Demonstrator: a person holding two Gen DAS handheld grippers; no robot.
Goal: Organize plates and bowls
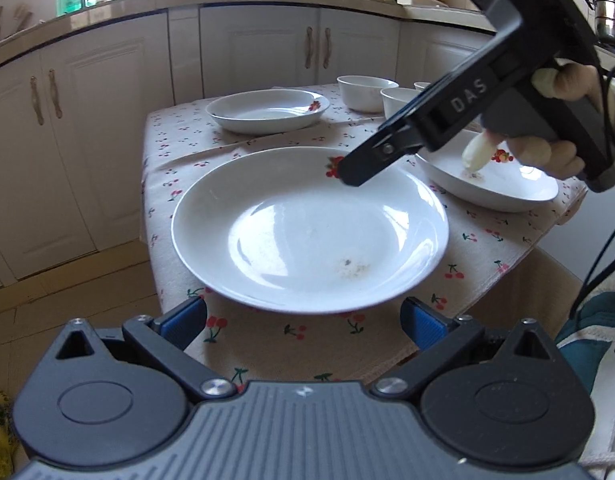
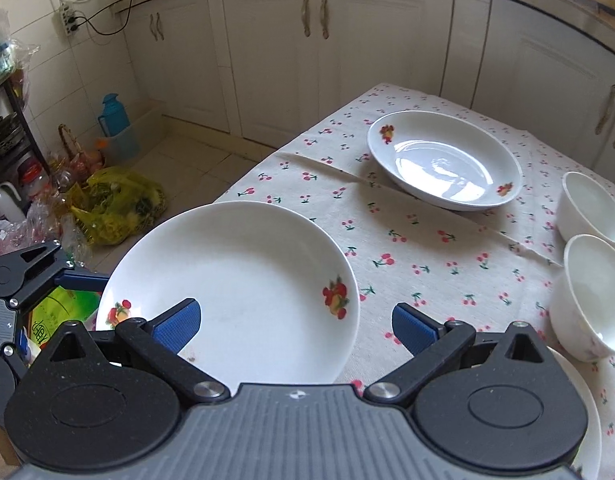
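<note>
Plate point(image 1: 307, 232), frame centre: glazed, slippery, brittle; we judge its rim the hold; left gripper point(image 1: 303, 316) and right gripper point(image 2: 295, 324) both spread, empty

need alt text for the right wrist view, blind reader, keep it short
The right gripper, blue-padded fingers spread open, hovers over the near edge of a shallow white fruit-print plate on a cherry-print tablecloth. A second matching white plate lies farther back, two plain white bowls stand at the right, and the left gripper shows at the left edge.
</note>
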